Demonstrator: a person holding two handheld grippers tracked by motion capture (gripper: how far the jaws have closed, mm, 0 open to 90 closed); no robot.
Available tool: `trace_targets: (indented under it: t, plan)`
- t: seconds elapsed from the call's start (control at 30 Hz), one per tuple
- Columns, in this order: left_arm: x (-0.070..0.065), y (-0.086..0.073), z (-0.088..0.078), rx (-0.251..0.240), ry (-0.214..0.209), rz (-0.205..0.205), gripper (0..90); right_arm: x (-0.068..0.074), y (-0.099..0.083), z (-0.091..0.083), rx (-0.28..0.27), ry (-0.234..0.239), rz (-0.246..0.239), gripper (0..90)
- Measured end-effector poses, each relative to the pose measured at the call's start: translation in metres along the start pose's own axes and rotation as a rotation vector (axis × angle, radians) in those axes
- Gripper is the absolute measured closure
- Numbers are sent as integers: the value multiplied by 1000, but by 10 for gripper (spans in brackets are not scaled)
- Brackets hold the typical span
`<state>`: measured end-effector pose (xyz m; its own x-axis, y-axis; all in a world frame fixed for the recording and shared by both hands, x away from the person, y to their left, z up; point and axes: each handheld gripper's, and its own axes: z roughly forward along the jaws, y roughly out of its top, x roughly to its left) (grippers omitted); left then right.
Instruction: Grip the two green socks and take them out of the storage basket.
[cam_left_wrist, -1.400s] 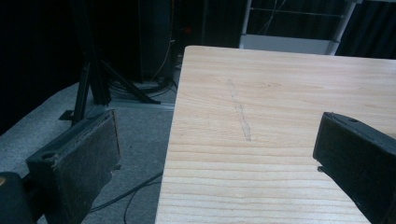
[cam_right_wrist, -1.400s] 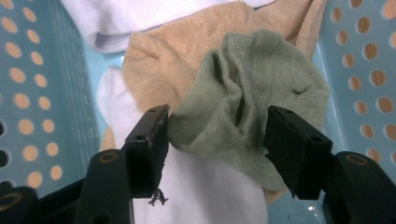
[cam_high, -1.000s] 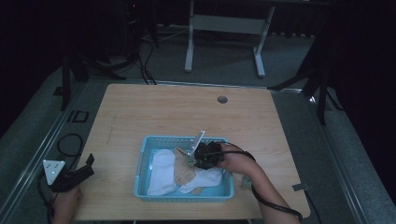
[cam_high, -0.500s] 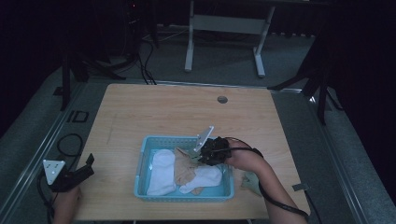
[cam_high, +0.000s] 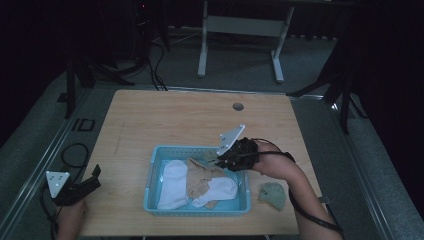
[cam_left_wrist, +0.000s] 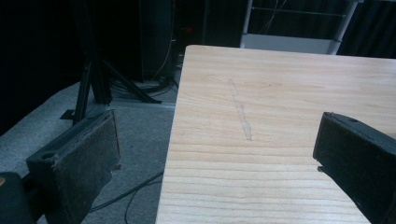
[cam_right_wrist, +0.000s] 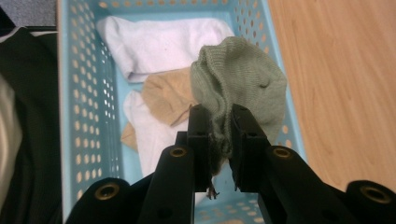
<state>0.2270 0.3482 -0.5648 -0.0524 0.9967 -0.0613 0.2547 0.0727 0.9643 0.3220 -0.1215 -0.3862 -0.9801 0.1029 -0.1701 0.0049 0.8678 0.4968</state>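
Right gripper (cam_right_wrist: 219, 126) clamped on a green sock (cam_right_wrist: 243, 79), held above the blue basket (cam_right_wrist: 74, 116) at its three o'clock edge. Left gripper (cam_left_wrist: 219, 154) gaping, holding nothing. No legible writing.

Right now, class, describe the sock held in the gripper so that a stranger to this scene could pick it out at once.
Start at the blue basket on the wooden table. Above its right-hand edge, the right gripper is shut on a green sock, which hangs bunched between the black jaws. Unlike the white socks and the tan sock lying in the basket, it is sage green, ribbed knit and lifted off them.
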Motion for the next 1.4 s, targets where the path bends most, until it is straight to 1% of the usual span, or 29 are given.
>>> trace_targets:
  t: [0.13,0.3,0.37,0.5,0.53,0.63,0.73,0.77,0.8,0.83,0.9,1.1,1.17,1.2,1.23,1.33,1.4]
  plan:
    - [0,0,0,1,1,1,4,-1,-1,-19,-14,-28,-3,796]
    - [0,0,0,1,1,1,4,-5,-8,-39,-36,-66,20,796]
    - [0,0,0,1,1,1,4,-7,-13,-47,-40,-91,25,796]
    - [0,0,0,-1,1,1,4,-12,-24,-60,-55,-127,63,796]
    - [0,0,0,-1,1,2,4,-13,-27,-63,-57,-141,73,796]
    - [0,0,0,1,2,2,3,-18,-38,-68,-57,-162,100,796]
    - [-1,0,0,1,3,3,3,-24,-50,-69,-52,-171,131,795]
    - [-1,0,0,1,3,3,4,-24,-50,-69,-52,-171,131,795]
    - [-1,0,0,0,2,4,4,-26,-56,-69,-49,-170,152,796]
    - [-1,0,0,0,2,5,3,-30,-65,-68,-42,-173,174,795]
    - [-1,0,0,2,2,5,4,-33,-74,-67,-30,-177,191,795]
    - [-1,0,0,-1,5,3,3,-45,-103,-60,2,-182,268,795]
    - [-1,0,0,-1,5,4,3,-48,-112,-57,-1,-174,294,795]
    - [-1,0,0,-1,4,3,4,-49,-116,-56,-1,-177,298,794]
    - [-1,0,0,-1,5,3,3,-50,-121,-54,-1,-176,316,794]
    - [-1,0,0,0,6,3,4,-52,-132,-48,10,-172,340,794]
    - [-1,0,0,-2,5,4,4,-53,-139,-43,33,-180,348,794]
